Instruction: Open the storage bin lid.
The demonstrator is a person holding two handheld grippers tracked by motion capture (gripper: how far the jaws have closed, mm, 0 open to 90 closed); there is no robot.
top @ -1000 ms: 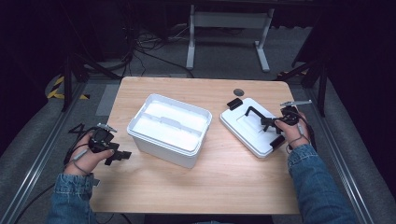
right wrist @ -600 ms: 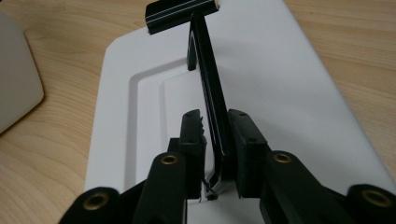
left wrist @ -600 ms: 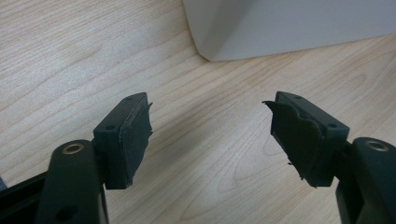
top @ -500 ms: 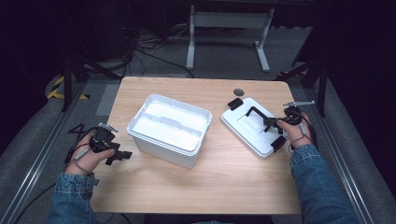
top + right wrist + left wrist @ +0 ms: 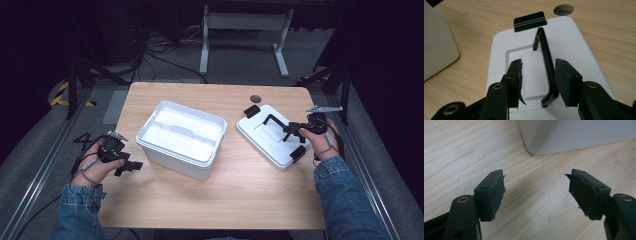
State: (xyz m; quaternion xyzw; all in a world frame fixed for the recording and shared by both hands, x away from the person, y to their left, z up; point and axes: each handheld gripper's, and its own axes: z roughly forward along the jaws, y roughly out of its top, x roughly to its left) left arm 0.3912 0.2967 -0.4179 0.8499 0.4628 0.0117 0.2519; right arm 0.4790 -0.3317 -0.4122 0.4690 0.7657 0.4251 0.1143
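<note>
One job looks finished: the flat white plastic lid with black handle lies near the wooden surface's right edge, the right claw having just widened around that handle, untouching; the open white plastic box waits mid-surface, the left claw wide and empty.

your wooden table sits on grey carpet in a dim room; behind it you have a white metal stand, loose cables, and yellow-black hazard tape.

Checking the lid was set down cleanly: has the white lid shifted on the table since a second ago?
No. The lid lies at the same spot beside the table hole; the right gripper jaws have just been opening around its handle.
</note>
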